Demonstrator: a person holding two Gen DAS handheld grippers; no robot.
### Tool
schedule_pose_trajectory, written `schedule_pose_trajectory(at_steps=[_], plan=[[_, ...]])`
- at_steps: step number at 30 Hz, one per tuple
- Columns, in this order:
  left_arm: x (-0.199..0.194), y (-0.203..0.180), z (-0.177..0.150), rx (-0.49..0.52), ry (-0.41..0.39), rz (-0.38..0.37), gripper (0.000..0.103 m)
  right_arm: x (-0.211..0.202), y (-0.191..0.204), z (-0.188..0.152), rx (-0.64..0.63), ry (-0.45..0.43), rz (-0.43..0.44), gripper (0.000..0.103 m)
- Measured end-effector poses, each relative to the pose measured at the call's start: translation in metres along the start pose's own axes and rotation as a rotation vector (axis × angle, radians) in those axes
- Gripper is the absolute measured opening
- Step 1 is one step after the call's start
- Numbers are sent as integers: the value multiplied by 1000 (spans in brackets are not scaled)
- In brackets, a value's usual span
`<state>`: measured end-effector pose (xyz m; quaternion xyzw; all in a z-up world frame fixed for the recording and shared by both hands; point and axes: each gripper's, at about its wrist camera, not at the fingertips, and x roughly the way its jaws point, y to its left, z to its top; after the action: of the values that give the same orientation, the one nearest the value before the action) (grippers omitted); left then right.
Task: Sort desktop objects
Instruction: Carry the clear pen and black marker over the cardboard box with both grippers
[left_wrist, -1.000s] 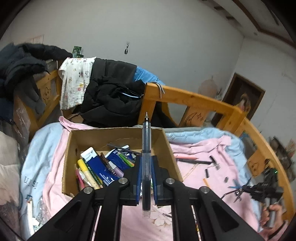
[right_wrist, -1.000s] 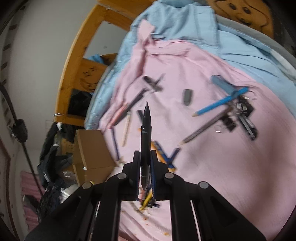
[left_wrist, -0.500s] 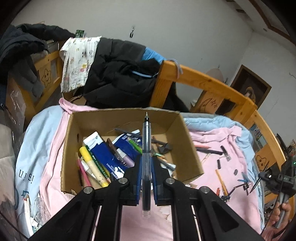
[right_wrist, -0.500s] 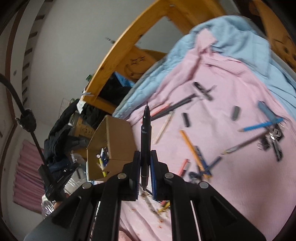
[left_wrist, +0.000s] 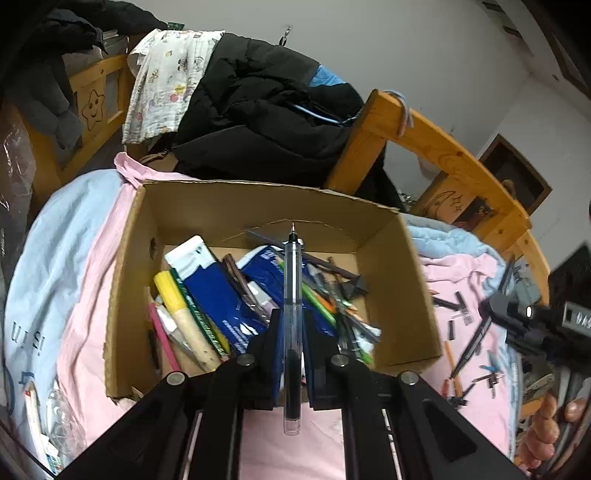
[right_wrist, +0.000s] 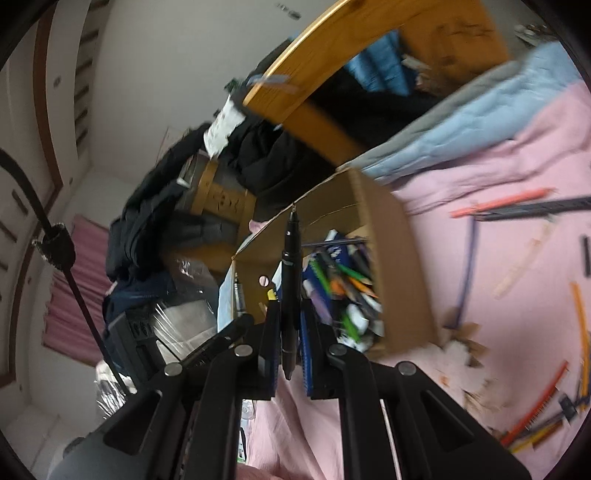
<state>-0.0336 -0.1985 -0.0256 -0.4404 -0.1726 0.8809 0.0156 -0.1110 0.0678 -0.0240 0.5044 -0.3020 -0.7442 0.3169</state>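
My left gripper (left_wrist: 291, 325) is shut on a clear pen with black ink (left_wrist: 292, 280), held upright above the near side of an open cardboard box (left_wrist: 125, 266) full of pens, markers and blue packets. My right gripper (right_wrist: 290, 314) is shut on a black pen (right_wrist: 290, 266), pointing at the same box (right_wrist: 402, 258) from its other side. The right gripper also shows in the left wrist view (left_wrist: 509, 310) at the far right, beside the box. Several loose pens and pencils (right_wrist: 502, 203) lie on the pink sheet (right_wrist: 498, 314).
A wooden bed rail (left_wrist: 443, 147) runs behind the box, with black jackets (left_wrist: 258, 110) and a floral cloth (left_wrist: 166, 81) draped over it. More pens and clips lie on the sheet right of the box (left_wrist: 458, 306). A plastic-wrapped bundle (right_wrist: 166, 325) sits left of the box.
Both grippers have moved toward the box, which is now larger and closer in both views. The right gripper swung left from the scattered pens to face the box. Both still hold their pens.
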Motion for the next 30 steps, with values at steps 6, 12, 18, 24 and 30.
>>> schedule_pose_trajectory(at_steps=[6, 12, 18, 24, 30], plan=[[14, 10, 1, -14, -2, -22, 10, 39, 6, -2, 19, 40, 11, 11], [23, 17, 2, -28, 10, -44, 10, 50, -4, -4, 42, 41, 11, 11], [27, 22, 2, -41, 15, -41, 10, 56, -20, -1, 71, 40, -7, 11], [30, 25, 1, -55, 23, -35, 10, 64, -24, 0, 47, 54, -85, 11], [31, 27, 1, -63, 29, -38, 10, 65, -27, 1, 38, 48, -125, 11]])
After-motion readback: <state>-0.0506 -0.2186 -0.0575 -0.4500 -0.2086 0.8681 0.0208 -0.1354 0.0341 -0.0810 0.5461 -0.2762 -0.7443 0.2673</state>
